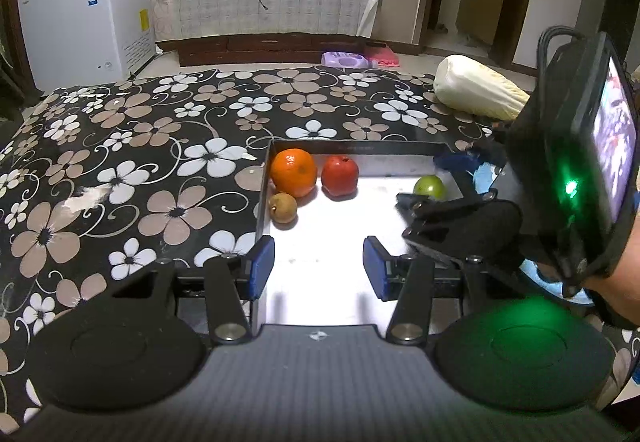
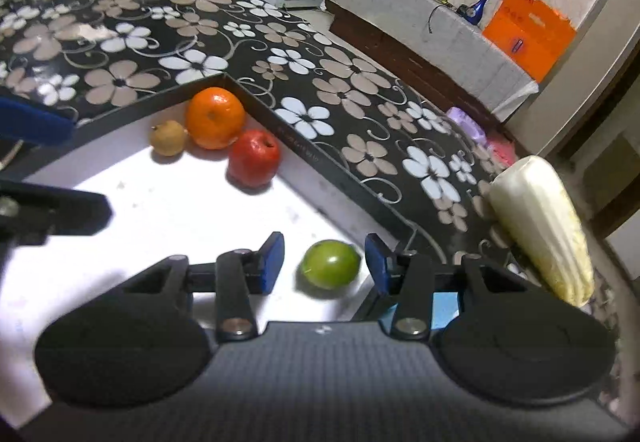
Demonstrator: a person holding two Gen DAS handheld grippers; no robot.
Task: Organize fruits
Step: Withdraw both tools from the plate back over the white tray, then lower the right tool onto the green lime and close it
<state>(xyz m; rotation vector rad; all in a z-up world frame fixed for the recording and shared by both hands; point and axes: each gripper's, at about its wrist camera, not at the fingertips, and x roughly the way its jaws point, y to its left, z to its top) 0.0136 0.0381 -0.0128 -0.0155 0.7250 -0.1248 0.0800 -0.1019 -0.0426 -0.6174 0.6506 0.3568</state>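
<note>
Green fruit [image 2: 331,263] between right gripper [image 2: 324,260] pads, beside tray [image 2: 332,178] edge

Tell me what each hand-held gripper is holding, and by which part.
Nothing is held. The left hand-held gripper is open over the tray. The right hand-held gripper straddles the green fruit, gaps showing at both pads.

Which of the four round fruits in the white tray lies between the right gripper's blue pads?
The green round fruit. It sits alone between the right gripper pads, untouched; the other three fruits cluster in the far corner.
</note>
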